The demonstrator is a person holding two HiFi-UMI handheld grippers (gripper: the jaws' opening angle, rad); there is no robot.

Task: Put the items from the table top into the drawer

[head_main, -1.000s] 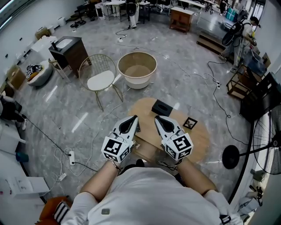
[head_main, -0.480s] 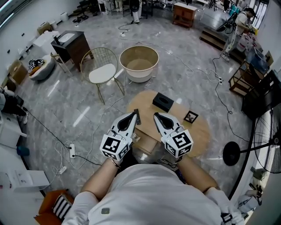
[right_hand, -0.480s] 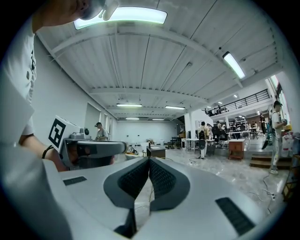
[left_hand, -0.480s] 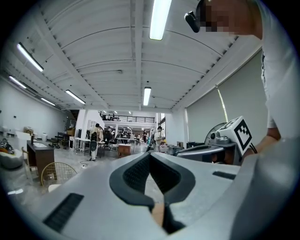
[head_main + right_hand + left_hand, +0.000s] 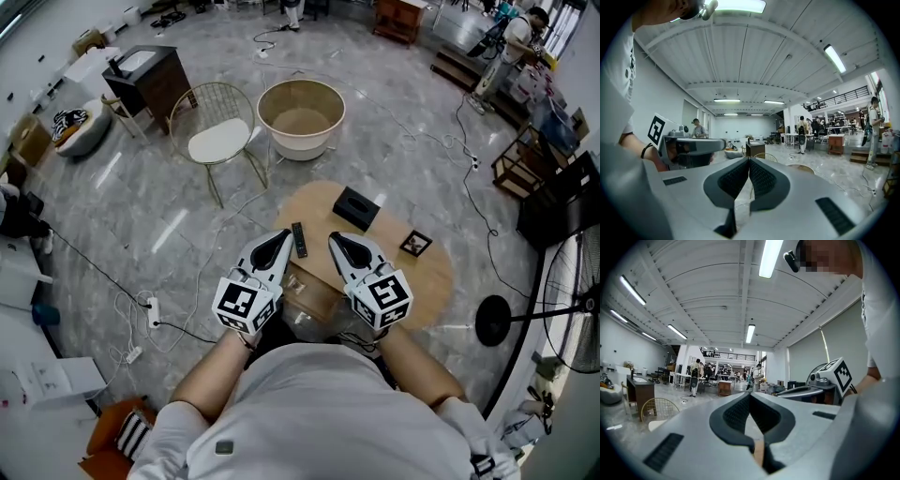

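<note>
Table (image 5: 417, 281); left tongs (image 5: 280, 238), right tongs (image 5: 337, 240) closed

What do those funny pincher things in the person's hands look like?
The left gripper and right gripper are white, pointed shells with dark ribbed pads inside. Each carries a cube printed with black-and-white square markers. The person wears a white short-sleeved shirt.

Grey marble floor (image 5: 141, 216); wire chair (image 5: 220, 145); beige tub (image 5: 300, 117); dark cabinet (image 5: 155, 84); ceiling strip lights (image 5: 769, 256).

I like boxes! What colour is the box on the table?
The box is black, clearest in head view.
</note>
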